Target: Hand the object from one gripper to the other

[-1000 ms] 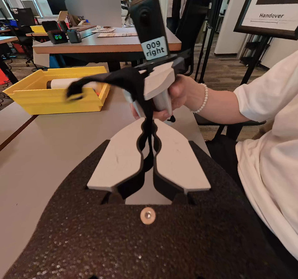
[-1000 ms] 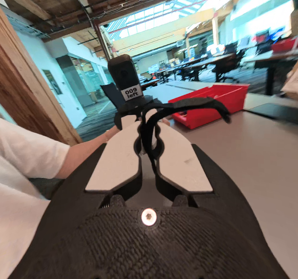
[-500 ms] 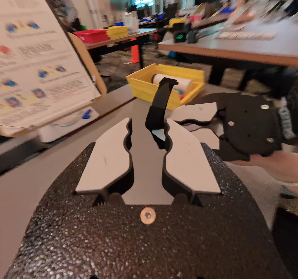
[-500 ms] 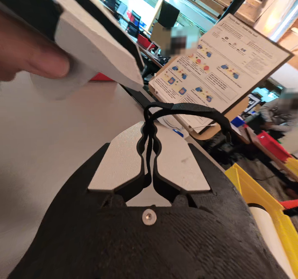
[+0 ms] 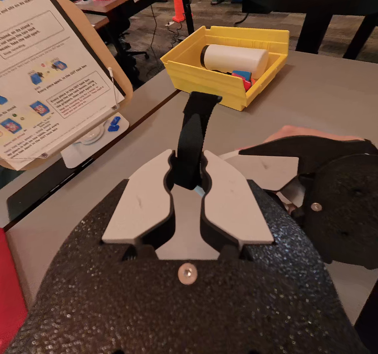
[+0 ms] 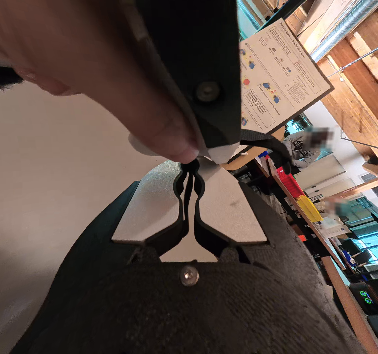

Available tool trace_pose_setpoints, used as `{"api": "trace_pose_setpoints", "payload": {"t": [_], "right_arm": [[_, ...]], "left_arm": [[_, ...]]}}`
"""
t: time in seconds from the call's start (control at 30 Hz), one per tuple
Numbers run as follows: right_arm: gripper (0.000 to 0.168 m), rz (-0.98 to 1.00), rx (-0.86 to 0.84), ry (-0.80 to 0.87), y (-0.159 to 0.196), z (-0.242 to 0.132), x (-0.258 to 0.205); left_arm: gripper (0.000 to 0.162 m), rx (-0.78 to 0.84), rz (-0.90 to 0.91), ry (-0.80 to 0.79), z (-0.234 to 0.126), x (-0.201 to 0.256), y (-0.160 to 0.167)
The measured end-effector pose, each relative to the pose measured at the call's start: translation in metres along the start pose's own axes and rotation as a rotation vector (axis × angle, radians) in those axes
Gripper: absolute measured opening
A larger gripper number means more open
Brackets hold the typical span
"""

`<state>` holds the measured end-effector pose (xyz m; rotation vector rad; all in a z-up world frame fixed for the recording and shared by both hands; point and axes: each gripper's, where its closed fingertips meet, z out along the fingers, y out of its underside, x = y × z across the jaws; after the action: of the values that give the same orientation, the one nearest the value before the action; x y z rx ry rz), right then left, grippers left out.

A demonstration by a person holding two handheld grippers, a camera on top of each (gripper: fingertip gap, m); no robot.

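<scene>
A black webbing strap (image 5: 192, 139) rises in a loop from between the tips of my left gripper (image 5: 189, 167). The left jaws stand a little apart on either side of the strap, which looks flat and unsqueezed. My right gripper (image 5: 263, 170) comes in from the right, its tip tucked beside and under the left gripper's right finger. In the right wrist view my right gripper (image 6: 189, 165) is shut on thin folds of the strap (image 6: 266, 142), which loops off to the right. The left gripper (image 6: 204, 58) and the hand holding it cover the top of that view.
A yellow bin (image 5: 204, 78) holding a white cylinder (image 5: 235, 58) and small coloured pieces sits on the grey table (image 5: 306, 109) ahead. An instruction board (image 5: 41, 78) on a white stand is at the left. A red bin edge (image 5: 8, 282) is at the near left. My left and right fingertips are right by each other.
Half a second ago the left jaws were wider apart, with the strap beside the right finger. Now they are narrower with the strap centred between them. Both grippers have moved closer together.
</scene>
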<state>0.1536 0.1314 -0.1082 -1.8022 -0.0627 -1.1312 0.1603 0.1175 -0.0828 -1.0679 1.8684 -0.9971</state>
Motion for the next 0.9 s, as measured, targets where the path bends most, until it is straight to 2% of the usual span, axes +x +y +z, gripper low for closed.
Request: {"api": "trace_pose_setpoints", "payload": {"t": [0.17,0.33,0.37,0.43,0.53,0.67,0.77,0.9], "right_arm": [[0.004,-0.009,-0.015,-0.012,0.002,0.002,-0.004],[0.006,0.107,0.034,-0.081,-0.003,0.0,-0.006],[0.01,0.145,0.062,-0.114,-0.007,-0.002,-0.007],[0.029,0.288,0.142,-0.208,-0.019,-0.009,-0.006],[0.06,0.566,0.247,-0.407,-0.032,-0.024,0.005],[0.067,0.879,0.355,-0.639,-0.029,-0.039,0.023],[0.07,0.868,0.375,-0.718,-0.026,-0.041,0.012],[0.067,0.779,0.428,-0.886,-0.047,-0.056,-0.02]], "left_arm": [[0.015,0.005,0.012,0.009,0.003,0.0,0.004],[0.006,0.124,0.017,0.05,0.0,0.0,-0.001],[0.006,0.157,-0.003,0.061,-0.003,-0.004,-0.003],[0.006,0.249,-0.06,0.111,-0.011,-0.012,-0.013],[0.006,0.405,-0.113,0.259,-0.032,-0.02,-0.029],[0.005,0.566,-0.177,0.574,-0.064,-0.012,-0.042],[0.005,0.646,-0.254,0.784,-0.085,0.0,-0.048],[0.005,0.652,-0.292,0.877,-0.085,0.012,-0.045]]}}
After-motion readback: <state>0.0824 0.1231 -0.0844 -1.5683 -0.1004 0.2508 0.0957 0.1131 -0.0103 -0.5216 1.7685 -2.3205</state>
